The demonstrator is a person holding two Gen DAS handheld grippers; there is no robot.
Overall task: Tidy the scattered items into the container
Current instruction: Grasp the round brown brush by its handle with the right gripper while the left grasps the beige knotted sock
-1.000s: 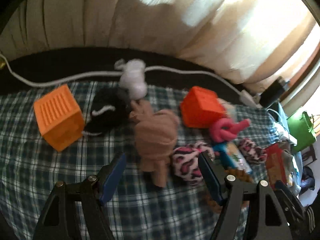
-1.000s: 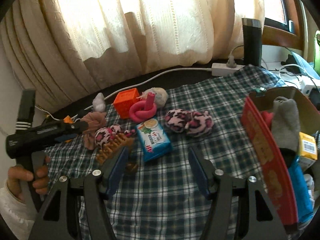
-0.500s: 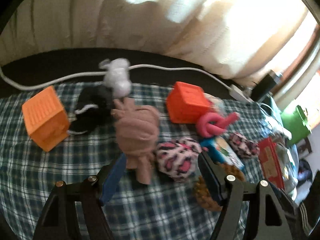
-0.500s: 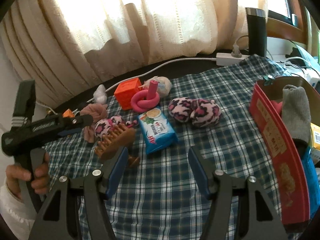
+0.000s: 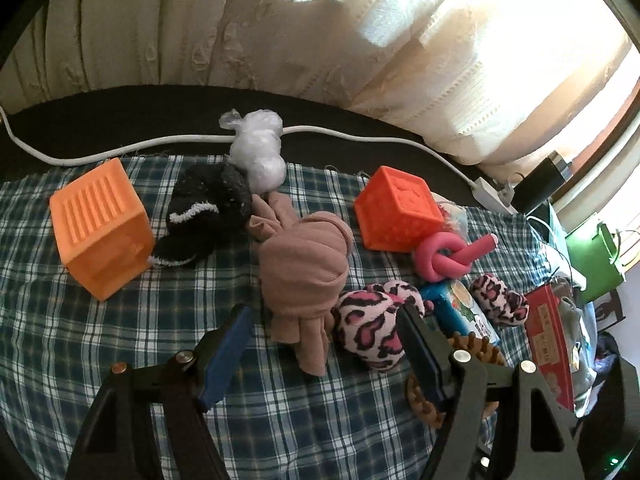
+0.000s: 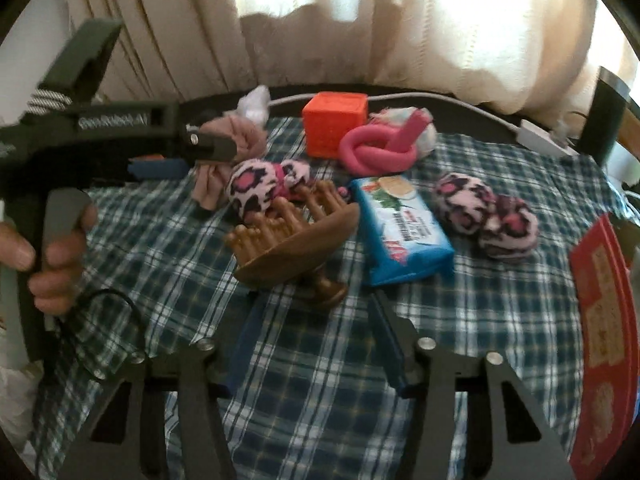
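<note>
My left gripper [image 5: 324, 344] is open and empty, its fingers either side of the near end of a rolled tan sock [image 5: 304, 276], with a pink leopard sock ball [image 5: 372, 320] beside it. My right gripper [image 6: 316, 336] is open and empty, just in front of a brown massage brush [image 6: 292, 240] lying on the plaid cloth. The red cardboard box [image 6: 604, 320] with items in it stands at the right edge and also shows in the left wrist view [image 5: 548, 344]. The left gripper [image 6: 192, 156] shows in the right wrist view over the tan sock [image 6: 228, 140].
On the plaid cloth lie two orange cubes [image 5: 100, 228] [image 5: 400, 212], a black sock [image 5: 208, 208], a white plastic bag ball [image 5: 260, 152], a pink knotted tube [image 6: 380, 148], a blue wipes pack [image 6: 400, 228] and a second leopard sock [image 6: 488, 216]. A white cable [image 5: 120, 148] runs along the back.
My left gripper has moved forward onto the tan sock. My right gripper has swung left and closer, so the brown brush now sits right ahead of it.
</note>
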